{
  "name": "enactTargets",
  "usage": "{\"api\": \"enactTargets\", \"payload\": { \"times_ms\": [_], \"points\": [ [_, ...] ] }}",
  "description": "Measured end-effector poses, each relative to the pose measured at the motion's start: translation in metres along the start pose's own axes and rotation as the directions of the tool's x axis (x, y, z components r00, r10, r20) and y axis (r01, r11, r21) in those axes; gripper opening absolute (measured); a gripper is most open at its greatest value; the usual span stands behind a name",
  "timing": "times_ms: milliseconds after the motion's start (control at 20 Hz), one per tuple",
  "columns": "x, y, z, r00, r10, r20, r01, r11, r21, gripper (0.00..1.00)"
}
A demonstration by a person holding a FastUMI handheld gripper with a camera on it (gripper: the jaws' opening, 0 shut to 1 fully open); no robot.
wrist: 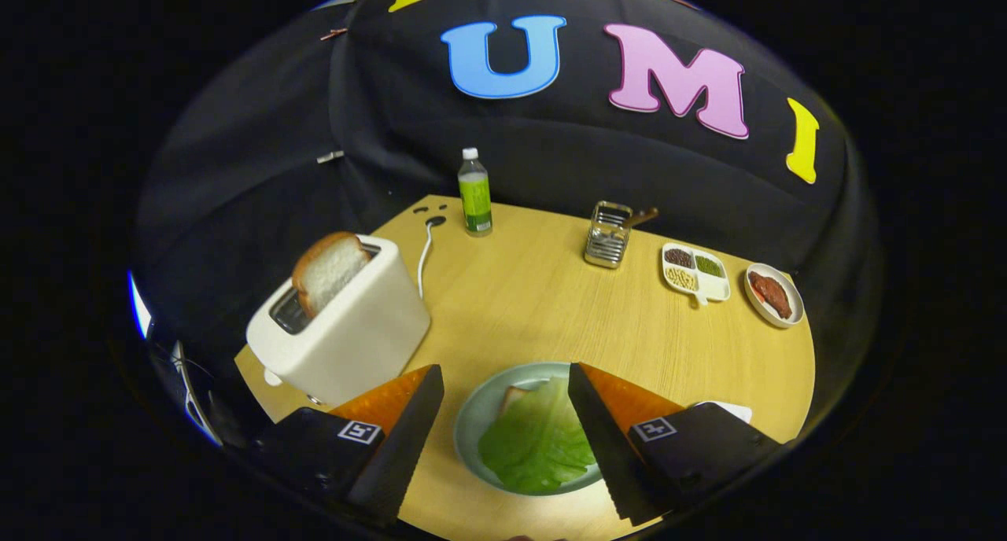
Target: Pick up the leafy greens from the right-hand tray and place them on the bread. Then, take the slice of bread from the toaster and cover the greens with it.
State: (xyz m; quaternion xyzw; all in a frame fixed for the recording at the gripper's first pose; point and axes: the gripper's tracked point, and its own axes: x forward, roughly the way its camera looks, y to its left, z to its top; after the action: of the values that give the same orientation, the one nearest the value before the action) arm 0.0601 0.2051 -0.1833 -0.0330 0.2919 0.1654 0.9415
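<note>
A light wooden surface (543,305) carries a white toaster (346,329) at one side, a green-labelled bottle (475,193) and a metal rack (608,234) toward the back, a divided dish (695,273), a small plate (774,295), and a pale green plate (480,415) nearest, between the spread, empty tongs (503,427).

Even, fairly bright light falls from above on the desk (551,305), with soft short shadows under the toaster (346,321) and bottle (475,193). No harsh glare. Fisheye bending curves the desk's rim toward the frame's edges. The tool (503,439), spread wide, looks slightly soft, perhaps out of focus.
</note>
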Motion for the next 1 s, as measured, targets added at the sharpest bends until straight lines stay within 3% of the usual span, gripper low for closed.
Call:
{"api": "enactTargets", "payload": {
  "times_ms": [300, 700, 850, 1000],
  "points": [
    [-0.008, 0.056, 0.070, 0.991, 0.094, 0.099, -0.090, 0.995, -0.044, 1.00],
    [0.021, 0.143, 0.092, 0.972, 0.213, 0.096, -0.200, 0.971, -0.128, 1.00],
    [0.043, 0.162, 0.089, 0.972, 0.224, 0.070, -0.211, 0.966, -0.149, 1.00],
    [0.072, 0.165, 0.074, 0.985, 0.167, 0.049, -0.158, 0.975, -0.155, 0.99]
  ]
}}
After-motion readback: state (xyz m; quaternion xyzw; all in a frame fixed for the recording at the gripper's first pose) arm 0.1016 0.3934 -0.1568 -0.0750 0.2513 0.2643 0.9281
